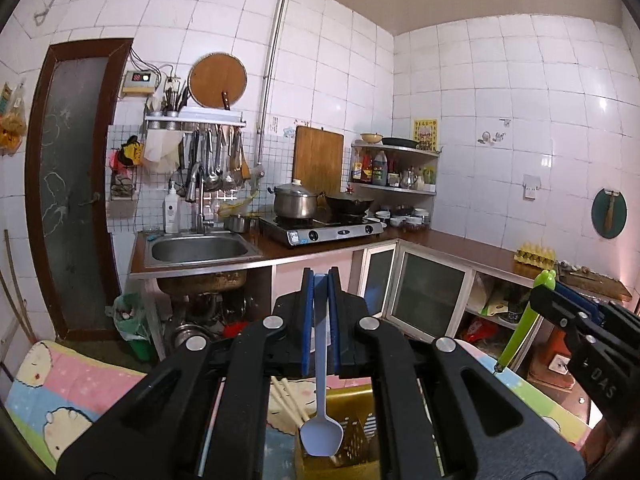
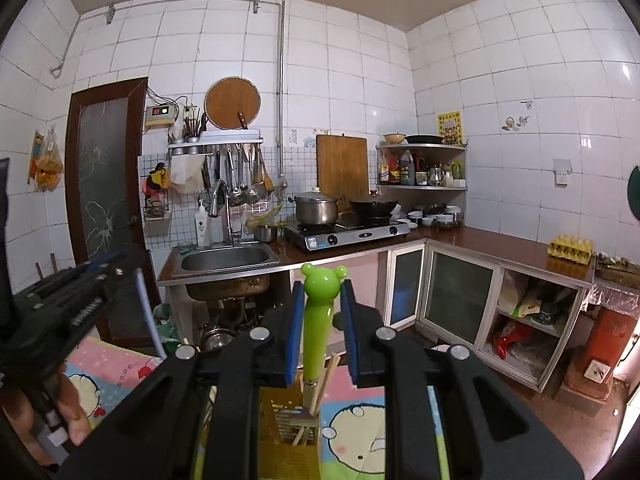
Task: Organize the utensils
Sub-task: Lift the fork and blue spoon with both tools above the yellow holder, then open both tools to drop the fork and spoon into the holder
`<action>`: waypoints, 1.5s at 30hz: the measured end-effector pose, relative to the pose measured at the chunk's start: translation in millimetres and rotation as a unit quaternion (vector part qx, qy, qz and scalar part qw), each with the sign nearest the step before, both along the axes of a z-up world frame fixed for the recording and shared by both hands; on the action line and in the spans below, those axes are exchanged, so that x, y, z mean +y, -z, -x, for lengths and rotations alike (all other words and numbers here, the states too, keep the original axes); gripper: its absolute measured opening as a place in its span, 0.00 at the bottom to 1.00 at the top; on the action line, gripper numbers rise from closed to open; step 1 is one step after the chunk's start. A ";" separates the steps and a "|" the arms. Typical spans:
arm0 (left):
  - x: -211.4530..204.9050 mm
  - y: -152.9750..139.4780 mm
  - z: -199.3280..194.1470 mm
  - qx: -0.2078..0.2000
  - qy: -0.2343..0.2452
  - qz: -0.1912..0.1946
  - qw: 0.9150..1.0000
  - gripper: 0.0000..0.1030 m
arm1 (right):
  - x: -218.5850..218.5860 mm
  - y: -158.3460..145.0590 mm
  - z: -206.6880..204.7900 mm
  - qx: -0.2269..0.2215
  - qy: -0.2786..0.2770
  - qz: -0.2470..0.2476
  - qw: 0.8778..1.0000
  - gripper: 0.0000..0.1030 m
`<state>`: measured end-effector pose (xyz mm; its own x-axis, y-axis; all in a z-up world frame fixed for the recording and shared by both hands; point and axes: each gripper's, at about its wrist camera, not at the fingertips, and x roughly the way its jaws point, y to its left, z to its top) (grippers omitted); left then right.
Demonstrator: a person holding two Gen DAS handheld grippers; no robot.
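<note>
Left gripper (image 1: 320, 280) clamps a pale blue spoon (image 1: 320, 432) at lower centre above the yellow holder (image 1: 352, 400) — right gripper (image 2: 323, 292) pinches a green bear-topped utensil (image 2: 318, 320), tip in the holder.

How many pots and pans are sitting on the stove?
2. A silver lidded pot sits on the stove's left burner, a dark wok on the right. Others may be hidden elsewhere.

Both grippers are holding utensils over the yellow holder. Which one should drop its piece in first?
Probably the right gripper: its green bear-handled utensil hangs upright with its tip already at the yellow holder. The left gripper's blue spoon hangs slightly higher.
</note>
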<state>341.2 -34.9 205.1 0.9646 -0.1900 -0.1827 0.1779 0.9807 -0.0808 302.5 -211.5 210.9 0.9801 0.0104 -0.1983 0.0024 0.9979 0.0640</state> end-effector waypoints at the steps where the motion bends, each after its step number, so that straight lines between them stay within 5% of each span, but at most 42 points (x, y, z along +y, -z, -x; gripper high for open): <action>1: 0.1 2.4 -2.8 0.001 0.001 0.001 1.000 0.06 | 0.1 2.0 -4.1 0.003 -0.001 -0.001 1.000 0.18; 24: 18.8 117.1 -54.4 0.111 0.010 -0.001 0.994 0.06 | 9.2 96.2 -66.1 0.130 -0.016 -0.006 0.991 0.18; 31: 23.5 118.5 -44.4 0.113 0.000 -0.015 0.994 0.07 | 6.7 127.2 -74.6 0.146 -0.014 -0.006 0.989 0.20; 33: 27.7 112.6 -35.9 0.112 -0.001 -0.014 0.994 0.10 | 5.1 129.6 -72.8 0.146 -0.007 0.002 0.989 0.30; 34: 29.1 110.3 -32.6 0.112 -0.001 -0.014 0.994 0.15 | 2.6 128.2 -69.1 0.143 -0.006 -0.001 0.990 0.43; 36: 34.0 102.9 -20.9 0.109 -0.002 -0.014 0.994 0.26 | -2.7 120.9 -58.3 0.131 -0.004 -0.010 0.991 0.52; 43: 57.1 81.4 36.2 0.076 -0.030 0.001 0.997 0.91 | -16.4 93.9 0.2 0.096 -0.005 -0.018 0.995 0.78; 45: 62.9 81.8 64.0 0.052 -0.048 -0.001 0.998 0.95 | -17.4 95.2 23.9 0.084 -0.009 -0.017 0.996 0.85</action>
